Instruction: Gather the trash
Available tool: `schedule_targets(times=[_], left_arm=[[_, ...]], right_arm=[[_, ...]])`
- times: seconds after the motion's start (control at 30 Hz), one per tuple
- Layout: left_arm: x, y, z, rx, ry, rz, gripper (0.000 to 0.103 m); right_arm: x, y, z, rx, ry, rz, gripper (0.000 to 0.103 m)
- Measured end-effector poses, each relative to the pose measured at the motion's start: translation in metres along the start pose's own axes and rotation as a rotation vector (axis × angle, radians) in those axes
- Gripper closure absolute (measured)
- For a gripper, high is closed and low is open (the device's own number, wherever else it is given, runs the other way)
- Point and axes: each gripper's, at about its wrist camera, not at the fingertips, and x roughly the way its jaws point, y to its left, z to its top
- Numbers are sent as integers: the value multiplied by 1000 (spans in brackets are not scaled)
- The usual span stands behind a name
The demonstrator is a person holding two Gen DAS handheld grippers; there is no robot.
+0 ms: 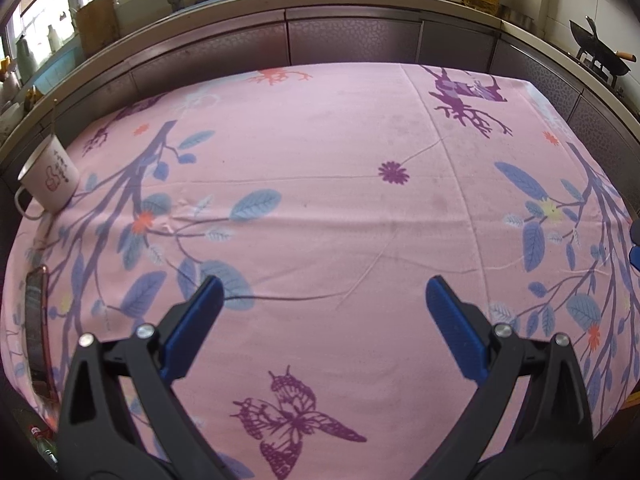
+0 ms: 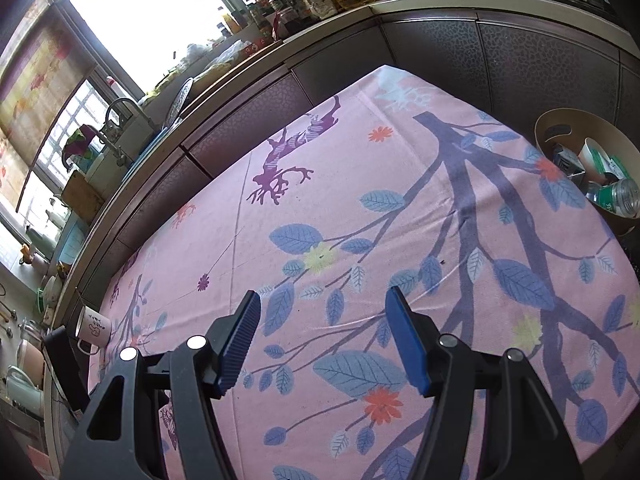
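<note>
Over a pink floral tablecloth (image 1: 320,208) beside kitchen counters (image 1: 352,36), both grippers (image 1: 324,292) (image 2: 322,300) hung with jaws apart, empty; trash sat in a tan bin (image 2: 560,136) past the table's right edge; mug (image 1: 50,178) far left.

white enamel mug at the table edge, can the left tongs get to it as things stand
Probably yes: the white enamel mug stands alone on the pink floral tablecloth, and the left tongs are open and empty.
</note>
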Motion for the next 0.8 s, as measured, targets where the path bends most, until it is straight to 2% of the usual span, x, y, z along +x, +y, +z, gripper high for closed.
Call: schedule_targets(times=[0.47, 0.8], left_arm=[[6, 16, 2, -29, 6, 16, 6], [-1, 9, 2, -9, -8, 13, 6]], right_arm=[[18, 24, -13, -58, 44, 7, 41], [19, 30, -21, -69, 53, 14, 41]])
